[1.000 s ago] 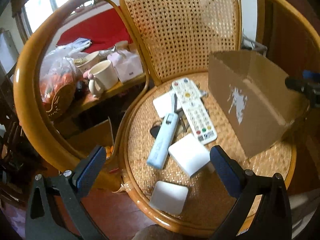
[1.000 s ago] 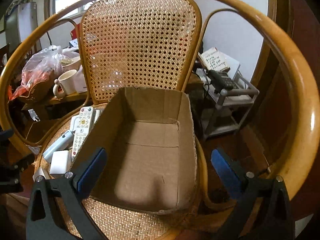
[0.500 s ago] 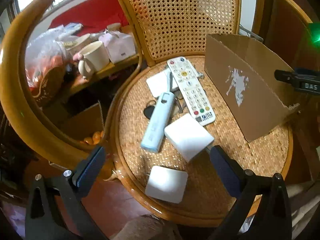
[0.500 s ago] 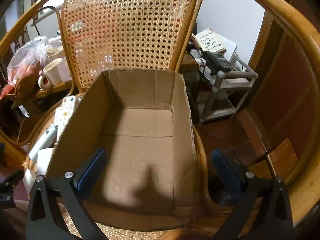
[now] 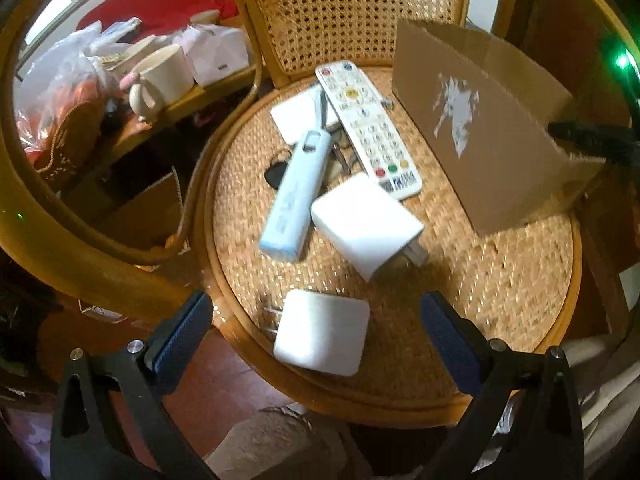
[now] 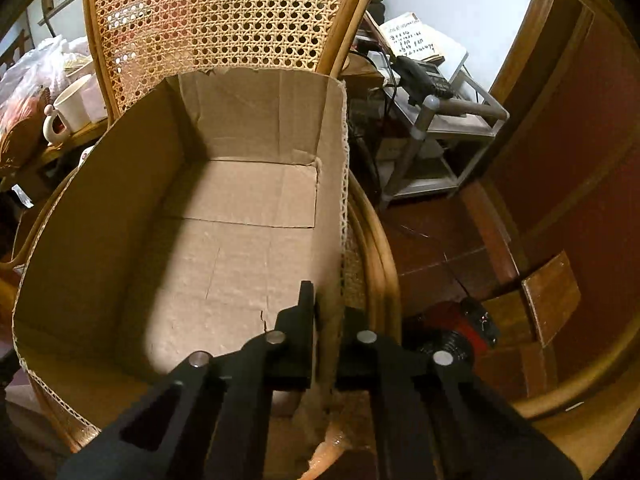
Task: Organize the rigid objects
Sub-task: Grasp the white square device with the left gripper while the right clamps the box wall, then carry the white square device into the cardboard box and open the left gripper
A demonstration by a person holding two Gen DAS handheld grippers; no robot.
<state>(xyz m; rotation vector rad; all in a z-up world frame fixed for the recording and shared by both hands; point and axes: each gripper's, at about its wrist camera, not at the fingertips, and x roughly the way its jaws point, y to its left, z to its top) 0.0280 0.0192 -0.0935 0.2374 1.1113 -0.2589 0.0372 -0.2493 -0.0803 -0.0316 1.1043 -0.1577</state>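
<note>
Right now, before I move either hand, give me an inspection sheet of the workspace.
Surface: woven cane chair seat, round.
Job's things: cardboard box, empty inside; white remote; pale blue device; three white adapters, the nearest with its prongs pointing left.
Clutter: dark key fob and small metal bits under the blue device.
Grippers: left tongs open above the nearest adapter; right tongs shut on the box's right wall.
Cables: nothing seen on the seat.
Surroundings: cream mug and bags on a side table; desk phone on a shelf.
</note>
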